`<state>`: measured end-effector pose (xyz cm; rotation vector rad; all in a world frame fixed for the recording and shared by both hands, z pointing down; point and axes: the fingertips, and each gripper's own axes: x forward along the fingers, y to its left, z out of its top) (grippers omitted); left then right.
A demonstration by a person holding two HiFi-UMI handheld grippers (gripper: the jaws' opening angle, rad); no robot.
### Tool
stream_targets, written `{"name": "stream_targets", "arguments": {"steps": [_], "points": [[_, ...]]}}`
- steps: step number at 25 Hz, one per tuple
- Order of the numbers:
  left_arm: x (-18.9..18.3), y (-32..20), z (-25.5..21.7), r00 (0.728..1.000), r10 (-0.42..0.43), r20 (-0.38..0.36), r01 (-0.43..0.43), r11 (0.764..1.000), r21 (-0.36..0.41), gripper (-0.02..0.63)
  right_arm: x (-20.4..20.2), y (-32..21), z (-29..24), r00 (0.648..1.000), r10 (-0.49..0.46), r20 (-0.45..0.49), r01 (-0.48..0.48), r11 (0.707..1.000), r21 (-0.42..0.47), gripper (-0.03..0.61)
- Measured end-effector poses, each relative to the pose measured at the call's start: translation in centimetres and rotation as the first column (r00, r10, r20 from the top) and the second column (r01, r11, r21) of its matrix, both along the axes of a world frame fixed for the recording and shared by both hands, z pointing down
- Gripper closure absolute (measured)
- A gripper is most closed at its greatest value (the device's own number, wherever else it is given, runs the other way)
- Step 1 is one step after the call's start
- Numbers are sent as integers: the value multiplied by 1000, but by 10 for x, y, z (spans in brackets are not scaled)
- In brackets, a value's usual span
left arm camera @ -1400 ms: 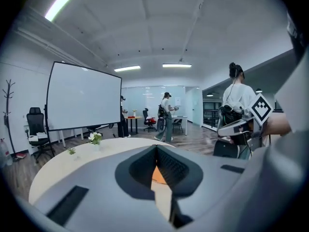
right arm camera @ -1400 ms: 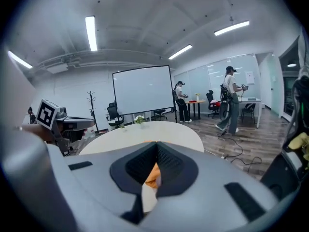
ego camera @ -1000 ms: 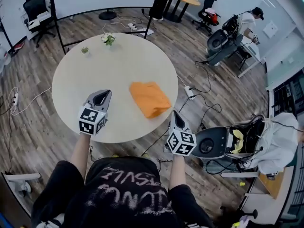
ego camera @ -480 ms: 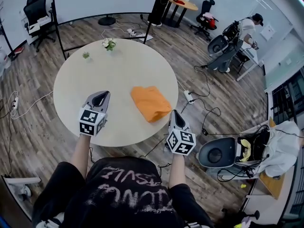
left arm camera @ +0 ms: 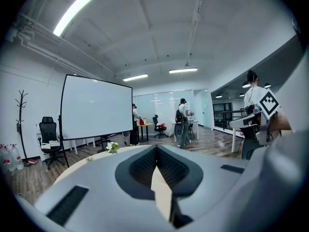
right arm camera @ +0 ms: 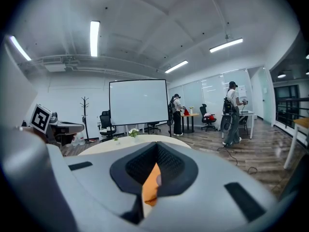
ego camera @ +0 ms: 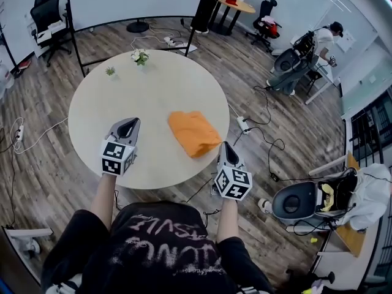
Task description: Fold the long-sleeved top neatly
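The orange long-sleeved top point(ego camera: 193, 132) lies folded into a compact bundle on the right part of the round table point(ego camera: 116, 100), near its edge. My left gripper point(ego camera: 130, 125) hovers over the table's near left part, well left of the top, jaws shut and empty. My right gripper point(ego camera: 226, 149) is held just off the table's near right edge, close to the bundle's near corner, shut with nothing in it. In the right gripper view a strip of the orange top point(right arm camera: 150, 185) shows between the shut jaws, lying beyond them.
Two small potted plants point(ego camera: 139, 55) stand at the table's far edge. A whiteboard stand point(ego camera: 135, 2) is behind the table. Cables and a power strip point(ego camera: 243, 125) lie on the wooden floor to the right. Wheeled chairs point(ego camera: 300, 201) and a person at a desk point(ego camera: 321, 38) are on the right.
Both grippers have kept still. The view has shifted slightly, and the wheeled chair on the right floor has moved to the right and nearer.
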<state>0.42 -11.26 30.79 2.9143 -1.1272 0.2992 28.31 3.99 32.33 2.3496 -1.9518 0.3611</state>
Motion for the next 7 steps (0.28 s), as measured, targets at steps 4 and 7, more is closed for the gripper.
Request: {"name": "stream_targets", "arguments": {"steps": [4,7], "points": [[2,2,0,1000,-2,6,2,1000,0,603,3,0,-2,1000,-3,-3,3,1000,3,575],[1,2,2,1000,-5,4,5,1000,-6,603,3,-1,-3,1000,-6,-5,6,1000,9,575]]}}
